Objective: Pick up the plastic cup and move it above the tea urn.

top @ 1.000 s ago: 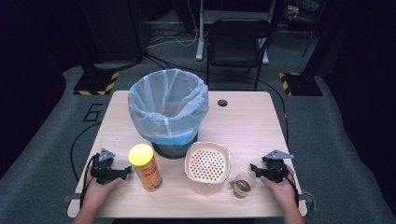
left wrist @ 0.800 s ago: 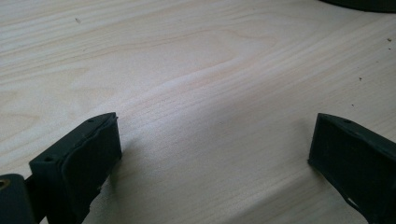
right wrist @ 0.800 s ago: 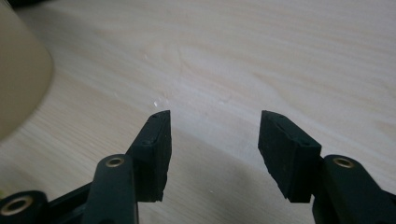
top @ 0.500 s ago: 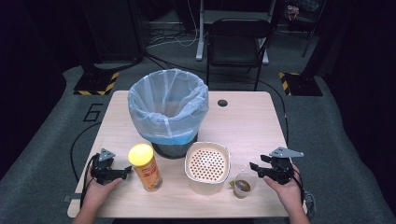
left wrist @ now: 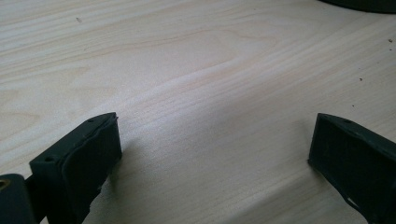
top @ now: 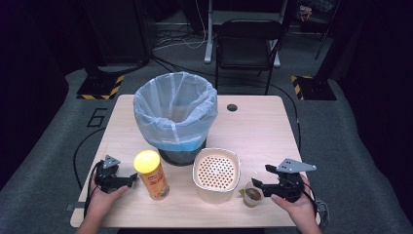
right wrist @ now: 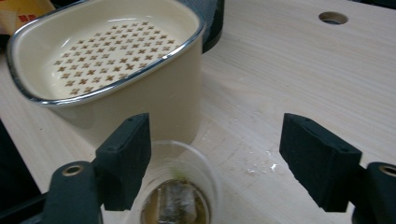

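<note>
The right tool (top: 259,184) has just been opening; its jaws stand wide, gripping nothing. The small clear plastic cup with a brown tea bag (right wrist: 175,198) sits below its left jaw, just before the cream perforated enamel basin (right wrist: 102,65). The left tool (top: 131,179) gapes wide over bare pale wooden worktop (left wrist: 196,70).

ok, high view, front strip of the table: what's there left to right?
left tongs → yellow-lidded can → cream perforated container → clear cup → right tongs, open, the cup just below and left of their tips.
</note>
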